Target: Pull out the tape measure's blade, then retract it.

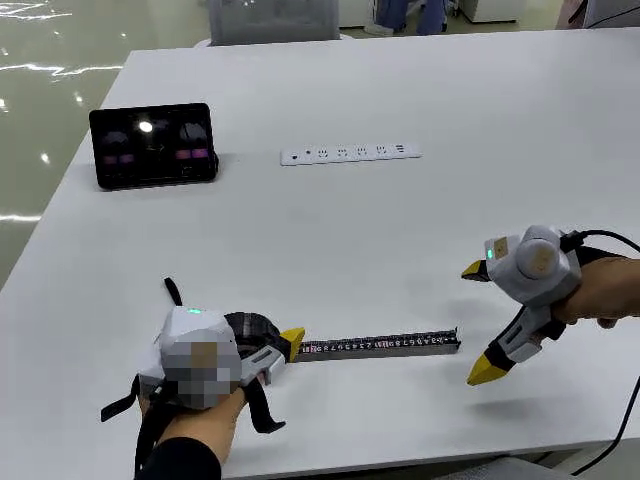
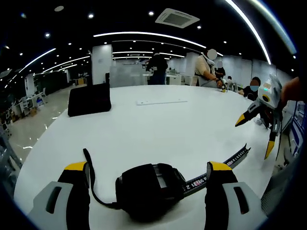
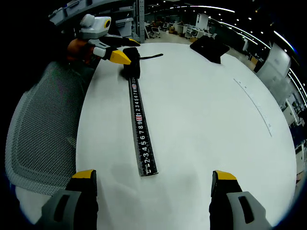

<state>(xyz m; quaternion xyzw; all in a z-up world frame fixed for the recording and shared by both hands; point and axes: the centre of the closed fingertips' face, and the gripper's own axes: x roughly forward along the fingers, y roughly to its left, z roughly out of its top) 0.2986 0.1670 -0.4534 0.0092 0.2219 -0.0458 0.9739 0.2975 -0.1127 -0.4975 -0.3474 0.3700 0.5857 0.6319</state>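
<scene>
Left gripper view: your left gripper (image 2: 147,166) has its jaws spread, one on either side of the tape measure's black case (image 2: 151,189). A sliver of white surface (image 2: 158,124) shows between each jaw and the case, so this reads as bracketing, not pinching. The blade (image 2: 232,157) leaves the case past one jaw and runs out toward your right gripper (image 2: 253,139).

Right gripper view: the jaws are spread wide and hold nothing. The blade's hooked end (image 3: 147,170) lies between them and just ahead, touched by neither. From there the blade lies flat, numbers up, straight back to the case.

Head view: the case rests on the surface near the front edge, with its strap (image 1: 173,292) trailing beside it. The blade's free end is near the right gripper but apart from it. Farther out sit a power strip (image 1: 348,153) and a dark tablet (image 1: 155,145), both well apart from the work.

Step, as judged: the blade is out, so the pull looks done and the retract is what's left.

Next move calls for:
- Close the left jaws onto the case first, so it doesn't skid.
- Then free whatever holds the blade extended. You cannot tell from here whether a lock is set.
- Otherwise, pinch the hooked end and walk it back.
- Keep the return slow, since a loose blade may whip.
</scene>
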